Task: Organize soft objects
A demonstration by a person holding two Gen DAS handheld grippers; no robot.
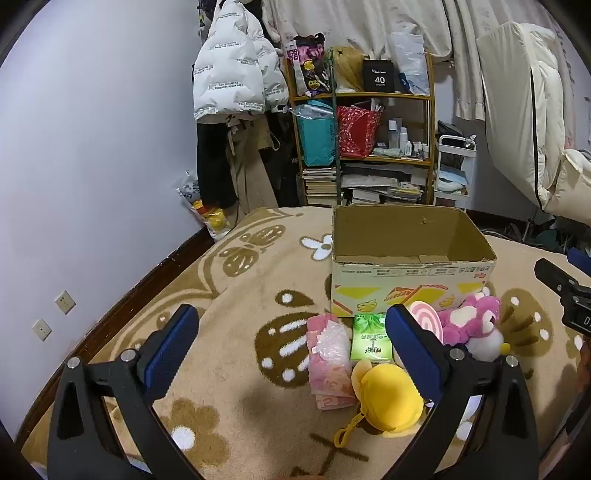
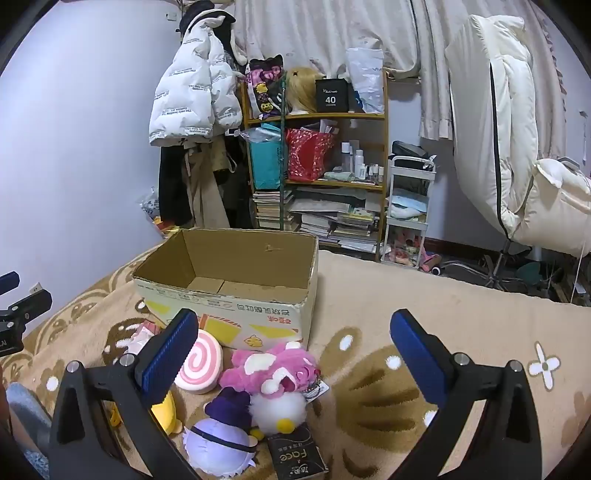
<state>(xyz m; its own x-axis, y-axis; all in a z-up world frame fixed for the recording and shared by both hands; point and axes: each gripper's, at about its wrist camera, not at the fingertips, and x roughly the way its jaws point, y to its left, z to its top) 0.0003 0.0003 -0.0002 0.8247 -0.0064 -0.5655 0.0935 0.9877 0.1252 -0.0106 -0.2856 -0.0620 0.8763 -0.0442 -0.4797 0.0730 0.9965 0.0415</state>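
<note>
Lived-in home bedroom, patterned fleece blanket point(image 1: 240, 332) spread over a bed, white puffer jacket point(image 1: 236, 62) hung by the wall, wooden shelf point(image 2: 384, 155) crammed with bags, toiletry bottles and stacked books point(image 2: 273, 210), pale curtains point(image 2: 369, 33) behind, padded desk chair point(image 2: 509, 140).

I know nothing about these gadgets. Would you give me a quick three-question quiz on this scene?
1. True or false: the open cardboard box already holds toys.
2. What lies directly left of the green tissue pack?
3. Which is open: the left hand-held gripper, the right hand-held gripper, or both?

Key: 1. False, nothing shows inside. 2. The pink plastic-wrapped packet. 3. Both, neither holding anything.
</note>
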